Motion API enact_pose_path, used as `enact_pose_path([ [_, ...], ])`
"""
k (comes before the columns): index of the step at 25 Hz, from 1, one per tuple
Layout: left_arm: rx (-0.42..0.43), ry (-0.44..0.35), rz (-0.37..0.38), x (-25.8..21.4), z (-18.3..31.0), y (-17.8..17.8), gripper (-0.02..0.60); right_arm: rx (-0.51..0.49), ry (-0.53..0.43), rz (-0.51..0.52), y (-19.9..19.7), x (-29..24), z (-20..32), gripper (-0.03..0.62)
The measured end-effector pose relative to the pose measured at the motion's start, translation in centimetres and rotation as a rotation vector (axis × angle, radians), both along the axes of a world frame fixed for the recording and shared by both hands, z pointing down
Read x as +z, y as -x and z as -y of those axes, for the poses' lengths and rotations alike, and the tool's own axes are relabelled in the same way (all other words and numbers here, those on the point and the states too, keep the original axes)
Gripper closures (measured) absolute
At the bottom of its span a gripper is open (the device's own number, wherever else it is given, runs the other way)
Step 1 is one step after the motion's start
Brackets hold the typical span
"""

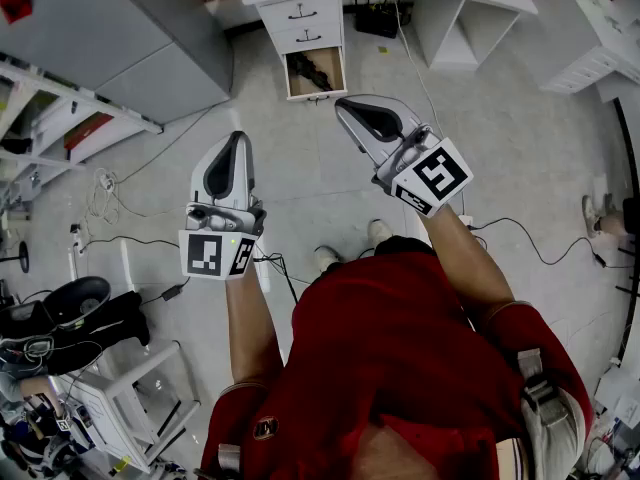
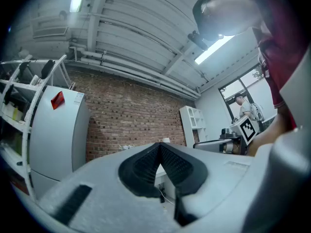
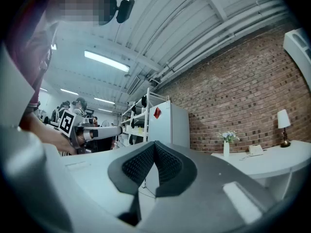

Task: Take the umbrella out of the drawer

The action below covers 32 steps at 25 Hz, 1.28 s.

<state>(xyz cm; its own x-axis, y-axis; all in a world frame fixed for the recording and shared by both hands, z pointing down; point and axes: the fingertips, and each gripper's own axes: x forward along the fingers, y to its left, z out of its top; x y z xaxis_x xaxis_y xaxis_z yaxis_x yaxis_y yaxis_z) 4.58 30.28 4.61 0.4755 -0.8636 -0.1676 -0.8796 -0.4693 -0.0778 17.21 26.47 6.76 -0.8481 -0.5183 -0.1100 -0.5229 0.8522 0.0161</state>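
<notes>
Head view: the umbrella (image 1: 312, 71), dark, lies inside the open bottom drawer (image 1: 318, 95) of a white drawer unit (image 1: 303, 23). It sits ahead of both sets of fingers and apart from them. Right gripper (image 1: 347, 106) is the nearer one, with the drawer just up and left of its tips. Left gripper (image 1: 237, 140) is farther off, with the drawer up and to its right. Both are held over the floor (image 1: 330, 193).
Left gripper view: fingers clenched tip to tip, nothing between.
Right gripper view: fingers likewise clenched, empty.
Umbrella untouched.
</notes>
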Motion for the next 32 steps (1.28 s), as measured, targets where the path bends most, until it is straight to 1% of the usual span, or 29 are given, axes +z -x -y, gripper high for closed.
enact_pose_path([
  [6,-0.006,-0.002,-0.004,0.2,-0.3,1.9,0.578,-0.026,0.007,0.007,2.0,0.3,-0.4,0.583],
  [11,-0.014,0.004,-0.001,0.6,-1.2,4.0,0.578,-0.021,0.024,0.008,3.3,0.6,-0.9,0.582],
  [15,-0.026,0.009,-0.003,1.1,-2.5,6.4,0.578,0.005,0.034,0.017,4.5,0.9,-1.5,0.582],
  [25,-0.053,0.012,-0.03,2.4,-5.2,14.0,0.578,0.095,0.046,0.007,8.0,2.1,-3.0,0.582],
  [28,-0.058,0.017,-0.042,2.8,-5.2,15.1,0.578,0.103,0.051,-0.007,8.6,2.4,-3.1,0.582],
  [32,-0.047,0.016,-0.039,2.7,-4.4,15.6,0.578,0.117,0.051,-0.01,9.1,2.3,-2.2,0.582],
])
